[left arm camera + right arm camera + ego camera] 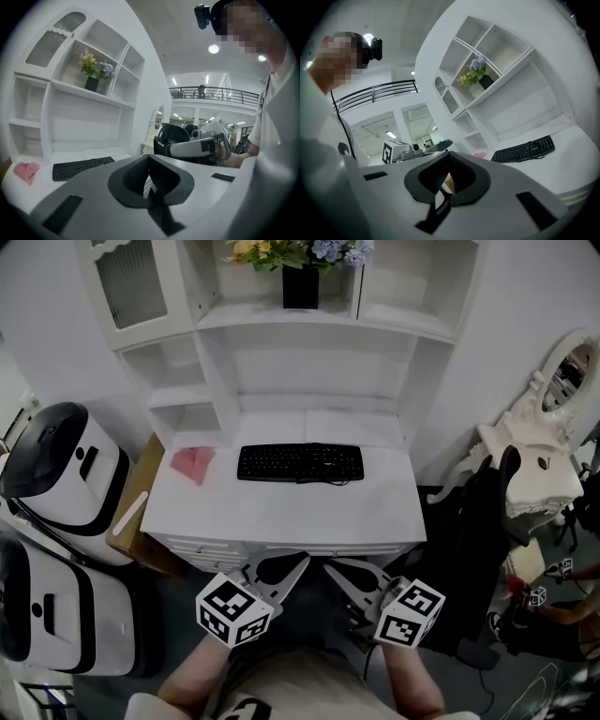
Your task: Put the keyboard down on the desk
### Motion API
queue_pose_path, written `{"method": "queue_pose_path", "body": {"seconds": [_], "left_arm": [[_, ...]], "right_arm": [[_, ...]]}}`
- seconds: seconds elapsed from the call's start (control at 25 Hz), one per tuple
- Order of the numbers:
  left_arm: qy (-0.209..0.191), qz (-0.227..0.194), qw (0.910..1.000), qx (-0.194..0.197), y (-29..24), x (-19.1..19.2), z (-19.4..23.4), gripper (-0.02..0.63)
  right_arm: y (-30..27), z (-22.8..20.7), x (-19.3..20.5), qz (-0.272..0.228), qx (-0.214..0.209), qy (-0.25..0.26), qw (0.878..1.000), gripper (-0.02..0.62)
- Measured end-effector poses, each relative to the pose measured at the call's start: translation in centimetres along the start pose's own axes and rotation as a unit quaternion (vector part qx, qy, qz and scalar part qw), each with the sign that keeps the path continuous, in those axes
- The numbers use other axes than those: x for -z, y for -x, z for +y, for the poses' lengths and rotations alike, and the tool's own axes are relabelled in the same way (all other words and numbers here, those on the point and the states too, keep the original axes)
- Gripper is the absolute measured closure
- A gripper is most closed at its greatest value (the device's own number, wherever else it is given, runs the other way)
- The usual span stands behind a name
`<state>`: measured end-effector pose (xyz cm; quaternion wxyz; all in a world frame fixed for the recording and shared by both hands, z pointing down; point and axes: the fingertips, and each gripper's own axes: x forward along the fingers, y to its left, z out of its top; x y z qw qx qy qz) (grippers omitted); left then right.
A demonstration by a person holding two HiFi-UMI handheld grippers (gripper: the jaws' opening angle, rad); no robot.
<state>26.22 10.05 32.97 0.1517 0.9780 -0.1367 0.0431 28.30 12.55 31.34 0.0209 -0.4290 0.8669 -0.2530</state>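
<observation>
Head view: the keyboard [300, 463] lies flat on the white desk [281, 512], about mid-desk, parallel to the front edge, with a pink cloth [192, 464] to its left. Nothing touches it. Both tools hang low, in front of the desk's front edge and close to the person's body, well apart from the keyboard. The left gripper [298, 565] and the right gripper [333, 568] point towards each other, tips near but not touching.

Left gripper view: the jaws stand pressed together with no gap, and nothing sits between them. The keyboard [82, 168] shows beyond, resting on the desk top.

Right gripper view: here too the jaws are closed on each other and carry nothing. The keyboard [524, 149] is seen off to the right, on the desk, clear of the tool.

Judgement: the placing step looks complete, since the keyboard sits squarely on the desk and neither tool grips it. No further handling appears called for; the only move left would be to keep both tools clear of the desk so that the keyboard is not nudged.
</observation>
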Motion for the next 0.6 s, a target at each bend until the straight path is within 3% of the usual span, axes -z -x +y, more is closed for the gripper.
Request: {"method": "queue_pose_path", "body": {"seconds": [0.28, 0.6], "left_arm": [[0.006, -0.011, 0.9998, 0.017, 2.7, 0.0, 2.1, 0.594], [0.042, -0.035, 0.9983, 0.018, 9.1, 0.5, 7.2, 0.594]], "right_arm": [[-2.9, 1.5, 0.4, 0.001, 0.019, -0.004, 1.0, 0.571], [-9.5, 5.3, 2.5, 0.018, 0.02, -0.007, 1.0, 0.57]]}}
